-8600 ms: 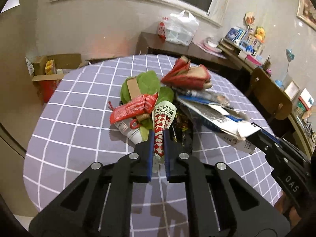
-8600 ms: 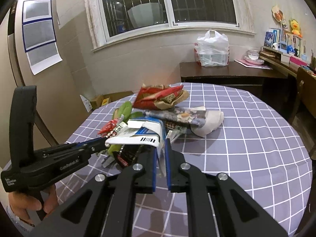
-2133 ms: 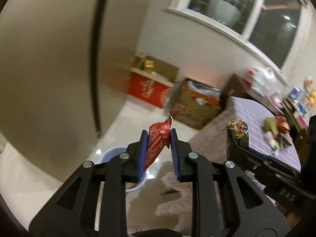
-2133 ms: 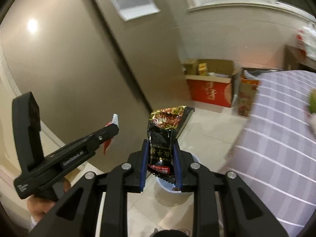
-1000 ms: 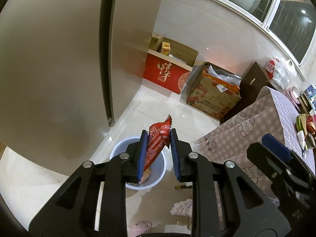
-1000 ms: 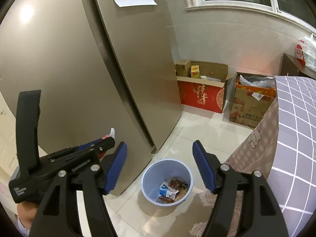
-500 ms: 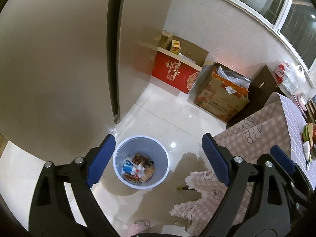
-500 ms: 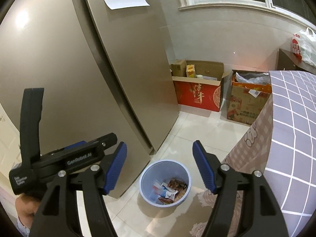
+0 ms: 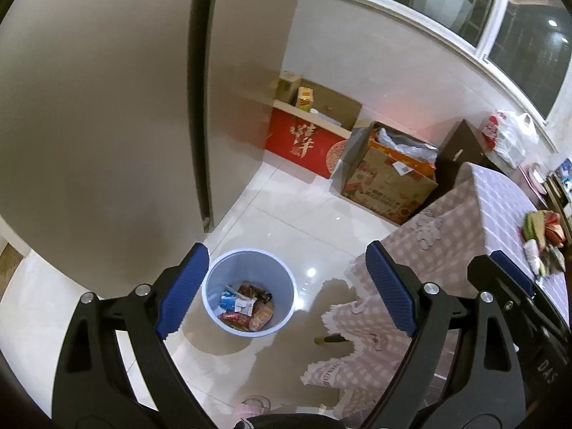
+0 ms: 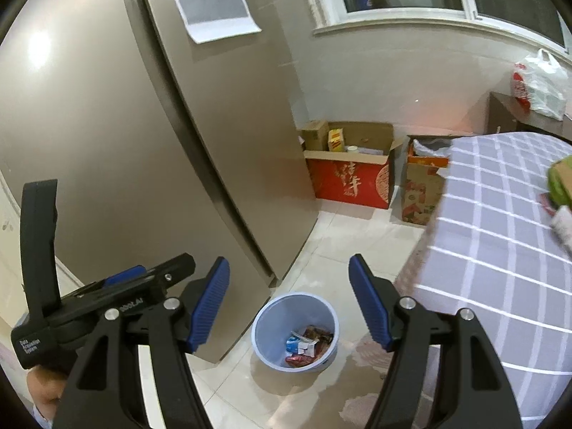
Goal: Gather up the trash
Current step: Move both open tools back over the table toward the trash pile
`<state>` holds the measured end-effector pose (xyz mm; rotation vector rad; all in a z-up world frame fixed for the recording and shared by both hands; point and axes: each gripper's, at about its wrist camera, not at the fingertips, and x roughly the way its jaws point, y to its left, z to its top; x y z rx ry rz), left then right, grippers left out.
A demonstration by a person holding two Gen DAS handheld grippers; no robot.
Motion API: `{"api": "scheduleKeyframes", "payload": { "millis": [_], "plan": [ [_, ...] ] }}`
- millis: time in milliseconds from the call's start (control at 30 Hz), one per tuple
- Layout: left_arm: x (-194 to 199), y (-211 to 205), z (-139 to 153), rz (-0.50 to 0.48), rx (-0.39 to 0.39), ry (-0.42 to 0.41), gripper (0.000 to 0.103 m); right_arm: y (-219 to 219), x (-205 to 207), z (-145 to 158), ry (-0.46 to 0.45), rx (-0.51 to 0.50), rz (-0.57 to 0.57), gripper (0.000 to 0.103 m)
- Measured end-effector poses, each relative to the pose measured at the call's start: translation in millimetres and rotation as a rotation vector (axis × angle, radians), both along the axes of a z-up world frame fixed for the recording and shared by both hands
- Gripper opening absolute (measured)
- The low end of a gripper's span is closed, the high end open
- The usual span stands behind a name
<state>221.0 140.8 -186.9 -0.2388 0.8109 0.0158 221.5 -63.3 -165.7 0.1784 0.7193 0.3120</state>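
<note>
While both tools hang released and empty, the pale blue bin (image 9: 248, 291) stands upright on the floor below and ahead of the left tool (image 9: 287, 295), mouth up, holding red, orange and white-blue wrappers (image 9: 246, 305); right tool (image 10: 289, 305) likewise above it.

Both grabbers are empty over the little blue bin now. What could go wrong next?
1. More trash waits on the table; swinging back, a gripper might snag the tablecloth edge hanging near the bin.
2. The bin is small and sits low; later wrappers dropped from this height could miss and land on the shiny floor.
</note>
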Motion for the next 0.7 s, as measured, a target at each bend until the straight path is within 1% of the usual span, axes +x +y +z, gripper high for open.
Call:
{"api": "scheduleKeyframes", "payload": {
  "millis": [133, 267, 367, 500, 533, 633, 700],
  "plan": [
    [-10.5, -28.3, 18.5, -0.049, 0.004, -0.035, 0.088, -32.6, -15.2, 14.0, -0.026, 0.006, -0.047, 0.069],
    [-15.3, -73.2, 33.4, -0.127, 0.014, -0.061, 0.088, -78.0, -28.9, 23.0, -0.034, 0.001, -0.114, 0.069],
    [-14.5, -119.2, 41.3, -0.206, 0.001, -0.068, 0.088, -118.1, -37.9, 27.8, -0.036, -0.009, -0.172, 0.069],
    [-9.8, -176.3, 41.8, -0.311, -0.057, -0.054, 0.088, -184.5, -55.7, 30.3, -0.035, -0.029, -0.289, 0.069],
    [-7.9, -196.3, 40.7, -0.34, -0.071, -0.05, 0.088, -200.1, -58.0, 29.3, -0.028, -0.032, -0.317, 0.069],
    [-1.0, -236.1, 36.1, -0.381, -0.093, -0.041, 0.087, -243.7, -62.3, 23.6, 0.0, -0.029, -0.382, 0.069],
    [3.4, -259.5, 34.0, -0.413, -0.104, -0.035, 0.083, -268.3, -64.3, 20.0, 0.019, -0.024, -0.405, 0.069]
  ]
}}
